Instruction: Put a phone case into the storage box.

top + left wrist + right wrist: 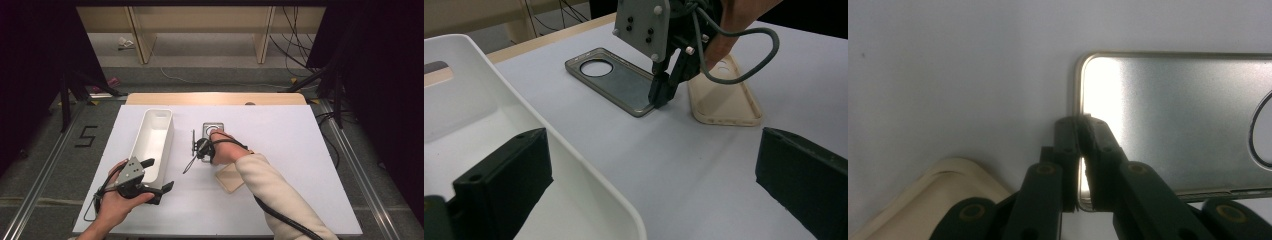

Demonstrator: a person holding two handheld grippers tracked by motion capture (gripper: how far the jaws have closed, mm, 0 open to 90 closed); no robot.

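White table (300,165): wide bare surface on the right half and along the near edge; the left edge lies close behind the bin.

Left to right. The left gripper (159,175), held in the person's left hand (114,204), sits at the near-left part of the table, jaws spread wide apart and gripping nothing. In the left gripper view one jaw stands inside the white bin (499,150), the other over bare table, so the gripper straddles the bin's near wall. The white bin is long and narrow, its long axis running away from the person, slightly slanted, and nothing can be seen in it.

Centre: the grey phone case (212,131) lies flat, open side up, long axis running away from the person, its round camera hole at the far end. The right gripper (1081,150) comes down on the case's near end, jaws pressed together on the rim beside a near corner, pinching it. The case extends away beyond the jaw tips.

Just right and nearer: a beige phone case (231,178) lies flat, turned at an angle, close beside the grey one but apart from it. The right forearm, in a cream sleeve (280,200), crosses above it.
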